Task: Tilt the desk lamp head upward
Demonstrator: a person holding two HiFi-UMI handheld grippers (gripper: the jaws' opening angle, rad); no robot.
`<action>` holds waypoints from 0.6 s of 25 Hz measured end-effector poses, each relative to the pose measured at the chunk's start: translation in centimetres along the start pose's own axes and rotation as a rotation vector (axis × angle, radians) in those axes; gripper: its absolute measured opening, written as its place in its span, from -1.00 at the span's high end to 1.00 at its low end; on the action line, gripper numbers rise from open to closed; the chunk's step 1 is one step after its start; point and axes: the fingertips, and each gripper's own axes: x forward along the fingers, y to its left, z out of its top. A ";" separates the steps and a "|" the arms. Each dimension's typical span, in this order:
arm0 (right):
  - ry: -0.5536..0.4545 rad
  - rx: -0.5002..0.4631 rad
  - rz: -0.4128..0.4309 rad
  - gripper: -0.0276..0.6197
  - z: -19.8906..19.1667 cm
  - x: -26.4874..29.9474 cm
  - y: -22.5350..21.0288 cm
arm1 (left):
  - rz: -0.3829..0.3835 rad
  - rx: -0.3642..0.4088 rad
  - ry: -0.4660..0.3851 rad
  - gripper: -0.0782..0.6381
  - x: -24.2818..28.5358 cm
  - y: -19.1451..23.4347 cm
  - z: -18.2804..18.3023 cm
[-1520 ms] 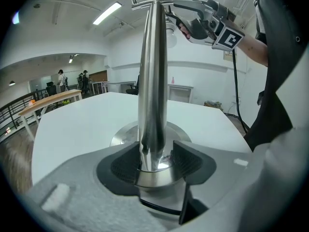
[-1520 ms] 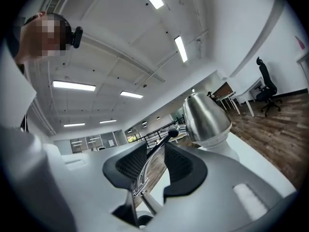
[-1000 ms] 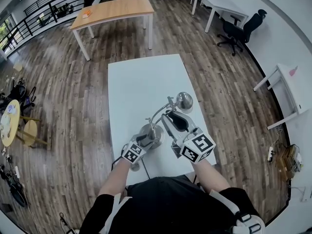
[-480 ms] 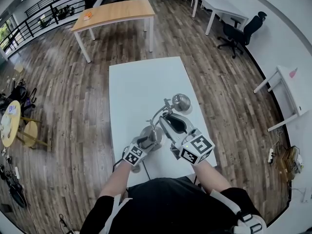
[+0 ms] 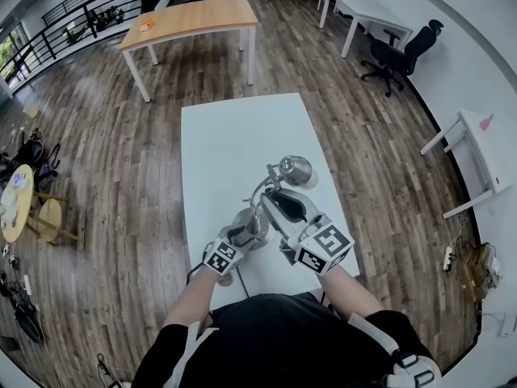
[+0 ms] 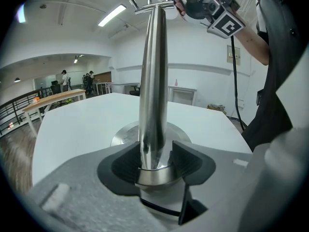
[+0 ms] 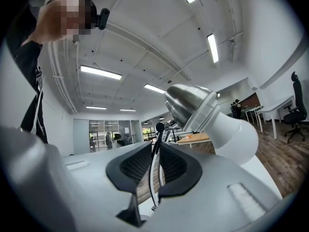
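Observation:
A chrome desk lamp stands near the front of the white table (image 5: 234, 136), with its round base (image 5: 242, 219) and its head (image 5: 296, 169) on a thin curved arm. My left gripper (image 5: 245, 233) is shut on the thick chrome stem (image 6: 153, 81) just above the base (image 6: 124, 135). My right gripper (image 5: 275, 198) is level, just behind the head. Its jaws have just been closing and its pads now pinch the thin arm (image 7: 155, 146). The head (image 7: 193, 108) and its white bulb (image 7: 234, 135) loom up and to the right of the right gripper (image 7: 154, 161).
A wooden table (image 5: 190, 18) stands beyond the white one. An office chair (image 5: 400, 51) and white desks (image 5: 485, 144) are to the right, round stools (image 5: 20, 200) to the left. Wood floor lies all round.
The right gripper has edged left and its jaws have narrowed on the thin arm. The lamp head has shifted slightly left. The left gripper has held still.

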 end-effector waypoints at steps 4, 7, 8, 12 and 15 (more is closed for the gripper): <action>0.000 -0.018 -0.005 0.75 -0.3 0.2 0.1 | -0.001 0.001 0.000 0.19 0.1 0.2 -0.3; -0.002 -0.021 -0.003 0.75 -0.4 0.2 0.3 | -0.002 0.002 0.000 0.19 0.1 0.1 -0.3; -0.003 -0.017 0.000 0.76 -0.4 0.3 0.5 | -0.002 0.001 0.000 0.19 0.1 0.1 -0.3; -0.011 0.004 0.013 0.79 -0.3 0.7 0.9 | -0.006 0.000 0.001 0.19 0.0 0.2 -0.2; -0.015 0.012 0.020 0.80 -0.4 1.0 1.4 | -0.009 0.001 0.001 0.19 -0.2 0.2 -0.3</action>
